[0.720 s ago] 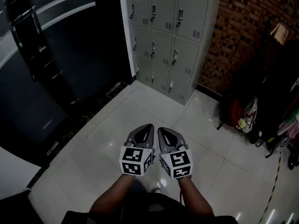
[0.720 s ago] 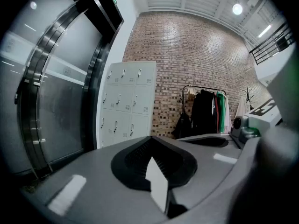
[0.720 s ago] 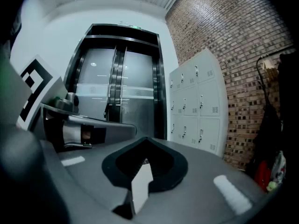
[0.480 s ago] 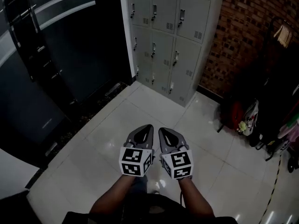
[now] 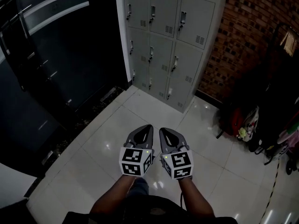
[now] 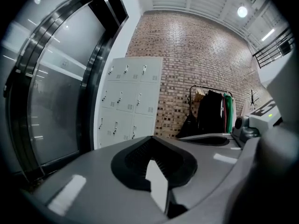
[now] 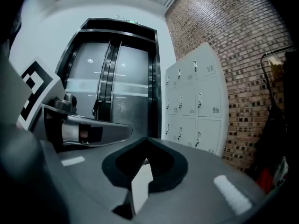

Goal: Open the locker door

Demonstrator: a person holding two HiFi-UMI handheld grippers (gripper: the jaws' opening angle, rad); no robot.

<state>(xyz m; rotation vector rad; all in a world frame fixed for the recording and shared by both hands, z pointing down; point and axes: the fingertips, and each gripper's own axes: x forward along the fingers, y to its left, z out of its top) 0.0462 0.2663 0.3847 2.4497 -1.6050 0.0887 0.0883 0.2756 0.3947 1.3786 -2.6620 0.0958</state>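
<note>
Filling most of the head view, a pale tiled floor [image 5: 107, 139] runs up to a dark glass door front [image 5: 51, 55] on the left and a brick wall [image 5: 243, 27] on the right. Between them, at the top of that view, stands the grey locker bank [image 5: 184, 45], three columns wide, with every locker door in sight shut flush. A clothes rack [image 5: 282, 69] hung with dark garments stands against the brick to the right, with bags [image 5: 243, 125] at its foot.

Low in the head view, the person's forearms [image 5: 112, 195] hold both grippers side by side over the tiles, almost touching and pointing towards the lockers. The left gripper [image 5: 148, 126] has its jaws pressed together with nothing between them, and its own view shows the two halves meeting at a closed tip. The right gripper [image 5: 163, 129] is likewise closed and empty, its jaws meeting in a point.

The lockers lie well apart from both sets of jaws, across a stretch of bare floor. In the left gripper view they stand ahead and to the left of the closed tip; in the right gripper view they stand ahead and to the right. Each door carries a small latch handle [image 5: 174, 62] near its left edge and a small vent [image 5: 188, 79] low on its right, none touched by either gripper.
</note>
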